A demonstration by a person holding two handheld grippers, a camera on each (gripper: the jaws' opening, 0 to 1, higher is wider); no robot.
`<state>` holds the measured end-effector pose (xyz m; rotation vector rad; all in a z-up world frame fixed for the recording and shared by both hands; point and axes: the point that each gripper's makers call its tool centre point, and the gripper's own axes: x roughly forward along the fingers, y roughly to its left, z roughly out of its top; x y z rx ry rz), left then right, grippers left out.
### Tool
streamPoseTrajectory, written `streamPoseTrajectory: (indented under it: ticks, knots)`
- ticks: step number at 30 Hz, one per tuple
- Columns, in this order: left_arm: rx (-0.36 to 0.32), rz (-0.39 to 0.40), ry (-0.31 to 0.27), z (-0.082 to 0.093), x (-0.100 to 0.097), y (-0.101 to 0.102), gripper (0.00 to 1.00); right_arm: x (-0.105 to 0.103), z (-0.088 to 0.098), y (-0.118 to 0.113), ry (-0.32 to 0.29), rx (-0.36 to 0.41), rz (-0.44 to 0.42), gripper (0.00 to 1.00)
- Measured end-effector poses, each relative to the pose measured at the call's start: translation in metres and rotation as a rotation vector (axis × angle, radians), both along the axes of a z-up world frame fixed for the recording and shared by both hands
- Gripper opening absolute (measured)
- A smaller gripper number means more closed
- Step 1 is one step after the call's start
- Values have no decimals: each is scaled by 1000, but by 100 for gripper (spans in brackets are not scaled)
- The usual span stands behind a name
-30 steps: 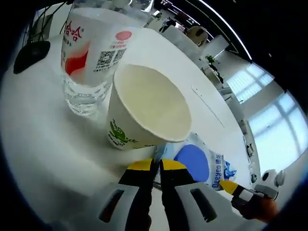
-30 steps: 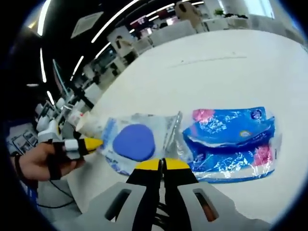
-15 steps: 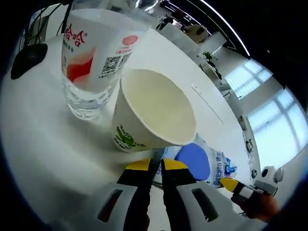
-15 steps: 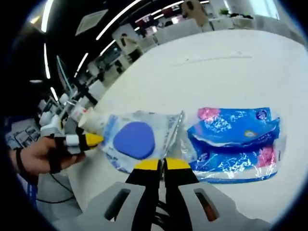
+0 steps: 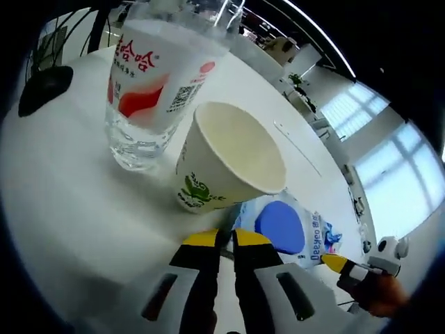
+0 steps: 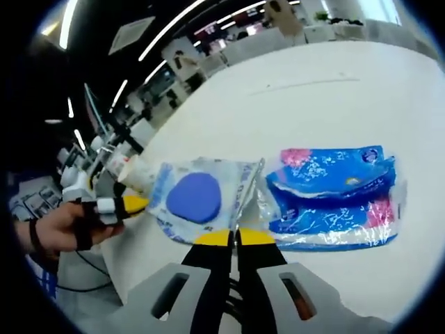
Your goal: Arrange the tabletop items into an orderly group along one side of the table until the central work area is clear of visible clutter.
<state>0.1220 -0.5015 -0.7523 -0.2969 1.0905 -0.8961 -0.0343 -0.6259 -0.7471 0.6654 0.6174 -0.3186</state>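
Left claw (image 5: 227,239) pressed narrow, jaws together, nothing visibly between them. Just beyond: paper cup (image 5: 226,163) tilted on white counter (image 5: 62,188), touching water bottle (image 5: 149,90). Right claw (image 6: 233,237) likewise shut tight at edge of clear pouch (image 6: 201,198); blue tissue pack (image 6: 334,198) just beside it.
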Motion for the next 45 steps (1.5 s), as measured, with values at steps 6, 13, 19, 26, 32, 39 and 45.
streamPoseTrajectory:
  ticks: [6,13,19,26,32,39,45]
  knots:
    - [8,-19,-14,2,-2,-6,2,-1,1,-4,8,-10,-16,0]
    - [-6,2,-6,6,0,3,1,-4,1,-4,-6,-3,-27,0]
    - [-5,-27,-35,9,-2,13,1,-11,0,-5,-20,3,-48,1]
    - [-6,-40,-38,8,-5,25,2,-22,0,-2,-27,7,-58,1]
    - [34,-173,-157,13,-17,34,3,-37,4,-9,-44,-6,-93,1]
    - [57,-304,-257,17,-32,47,6,-69,2,-28,-23,-36,-148,1]
    - [90,-376,-328,21,-33,72,7,-104,2,-50,-17,-45,-240,1]
